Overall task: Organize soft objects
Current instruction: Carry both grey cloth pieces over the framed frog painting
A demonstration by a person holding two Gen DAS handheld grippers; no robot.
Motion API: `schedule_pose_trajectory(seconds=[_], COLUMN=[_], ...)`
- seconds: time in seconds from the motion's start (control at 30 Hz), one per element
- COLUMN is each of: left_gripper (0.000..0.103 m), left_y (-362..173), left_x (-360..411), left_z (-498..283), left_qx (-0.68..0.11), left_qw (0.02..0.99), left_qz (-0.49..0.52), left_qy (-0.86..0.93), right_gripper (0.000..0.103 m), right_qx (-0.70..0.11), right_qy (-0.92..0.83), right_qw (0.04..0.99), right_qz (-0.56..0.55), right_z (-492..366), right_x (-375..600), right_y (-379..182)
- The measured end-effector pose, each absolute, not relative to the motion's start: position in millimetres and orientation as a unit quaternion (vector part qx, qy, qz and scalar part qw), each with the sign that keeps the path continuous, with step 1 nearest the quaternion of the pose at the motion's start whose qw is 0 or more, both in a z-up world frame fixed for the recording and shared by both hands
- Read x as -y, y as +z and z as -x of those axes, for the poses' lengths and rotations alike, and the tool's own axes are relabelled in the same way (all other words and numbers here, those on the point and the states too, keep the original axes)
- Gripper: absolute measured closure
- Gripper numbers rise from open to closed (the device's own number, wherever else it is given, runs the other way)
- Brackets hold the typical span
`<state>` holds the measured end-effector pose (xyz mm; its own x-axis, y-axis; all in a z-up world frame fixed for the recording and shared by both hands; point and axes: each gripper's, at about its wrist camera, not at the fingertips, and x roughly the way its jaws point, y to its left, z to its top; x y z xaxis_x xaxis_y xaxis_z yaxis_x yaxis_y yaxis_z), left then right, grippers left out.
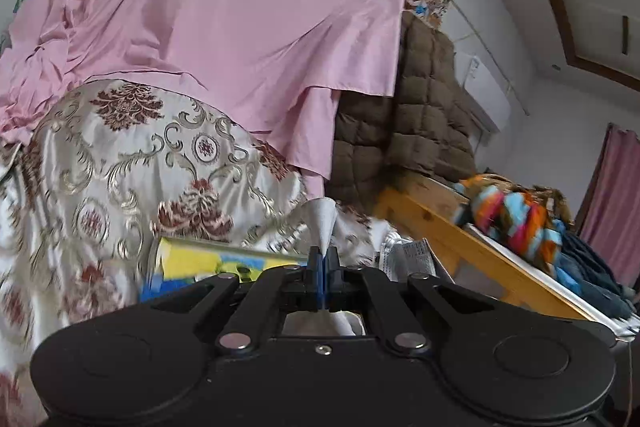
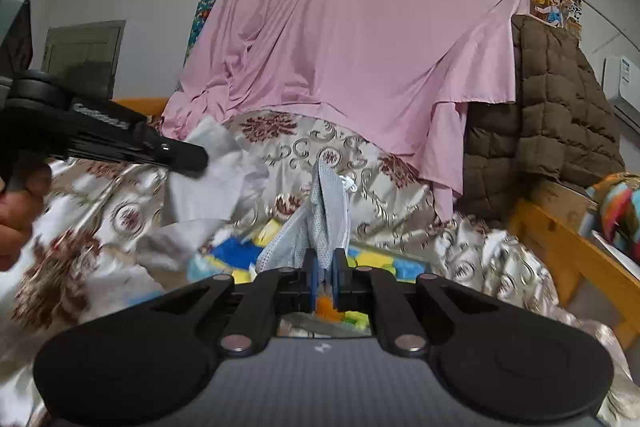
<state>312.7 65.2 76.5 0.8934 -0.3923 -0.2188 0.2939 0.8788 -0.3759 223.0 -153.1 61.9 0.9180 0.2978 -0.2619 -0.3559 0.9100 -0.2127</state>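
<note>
My left gripper (image 1: 322, 255) is shut on a white cloth (image 1: 322, 221), whose tip sticks up past the fingertips. In the right wrist view the left gripper (image 2: 196, 159) holds this white cloth (image 2: 212, 187) up at the left, hanging crumpled. My right gripper (image 2: 325, 261) is shut on a grey-blue mesh face mask (image 2: 326, 211) that stands up between the fingers, with a white ear loop (image 2: 349, 183) at its top. Both are held above a bed with a cream floral satin quilt (image 2: 360, 179).
A pink sheet (image 2: 360, 47) hangs behind the bed. A brown quilted blanket (image 2: 552, 107) drapes at right. A yellow-blue patterned item (image 2: 236, 251) lies on the quilt. A wooden bed frame (image 1: 460, 247) holds a striped colourful soft item (image 1: 516, 223) and dark clothes (image 1: 592, 267).
</note>
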Motion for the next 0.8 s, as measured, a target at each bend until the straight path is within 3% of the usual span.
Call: schedule_pose_trajectory(seconds=[0.33,0.8], left_gripper=[0.103,0.103], left_y=[37,-26], left_x=[-60,-52], left_z=[-460,-523], left_qx=[-0.191,-0.267], left_qw=[0.958,0.942], left_qz=[0.159,0.172], left_qy=[-0.141,-0.108], right_gripper=[0.096,0.096], right_qx=[-0.17,-0.27], right_qy=[0.172,0.142], right_qw=[0.964,0.951], right_qz=[0.108,0.052], right_z=[-384,-505], right_x=[133,132], right_y=[50,2])
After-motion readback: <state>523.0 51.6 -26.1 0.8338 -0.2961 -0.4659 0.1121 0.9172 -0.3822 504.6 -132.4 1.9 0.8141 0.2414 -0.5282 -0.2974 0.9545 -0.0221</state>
